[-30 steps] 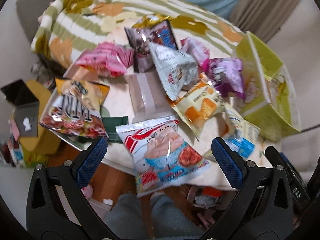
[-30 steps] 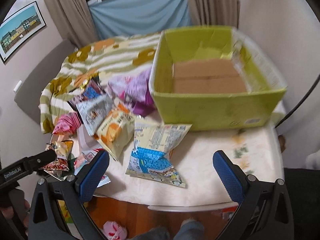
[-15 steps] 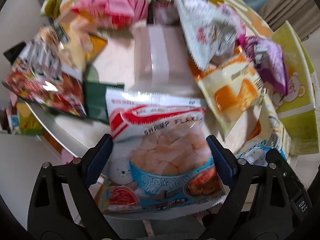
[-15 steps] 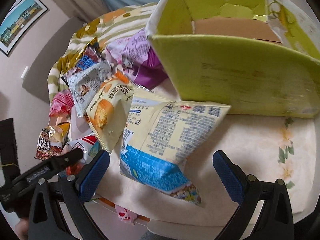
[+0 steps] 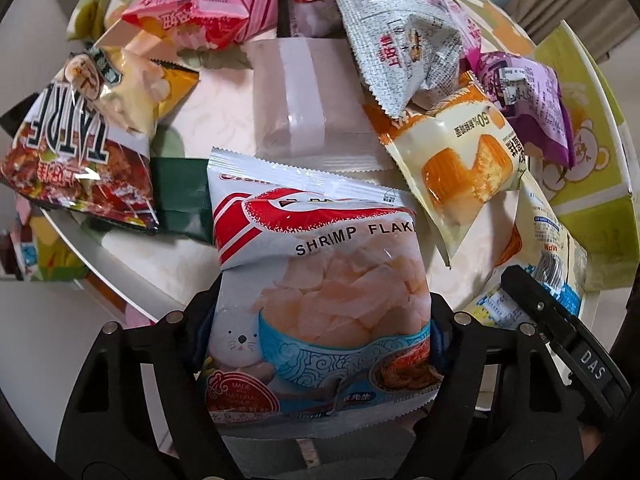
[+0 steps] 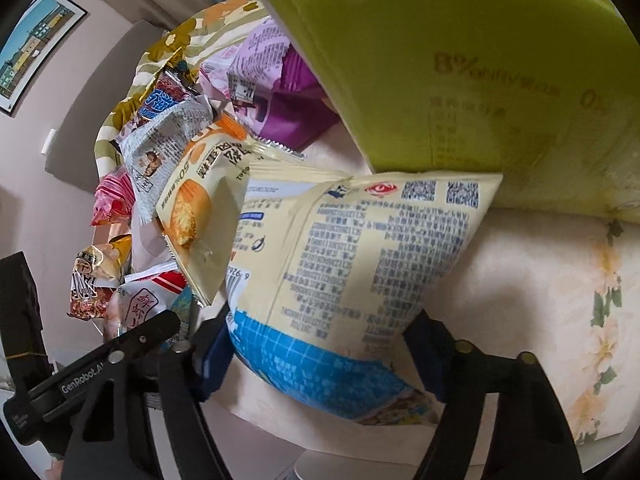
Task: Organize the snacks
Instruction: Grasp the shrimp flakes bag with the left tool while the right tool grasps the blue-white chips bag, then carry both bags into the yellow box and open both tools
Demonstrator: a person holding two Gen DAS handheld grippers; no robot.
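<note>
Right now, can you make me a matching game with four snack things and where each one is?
Things:
1. Shrimp flakes bag
2. Yellow and blue bag
3. Green box
4. Pink bag

Places:
A. far side of the pile
B. in the right tool
C. just behind the yellow and blue bag
D. in the left tool

Pairs: 1-D, 2-B, 3-C, 4-A

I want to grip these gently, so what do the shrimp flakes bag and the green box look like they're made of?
Shrimp flakes bag: thin glossy plastic film, judging by its crinkles, shiny glare and serrated top seal. Green box: probably printed cardboard with a matte finish; its wall looks flat, stiff and thick-edged.
</note>
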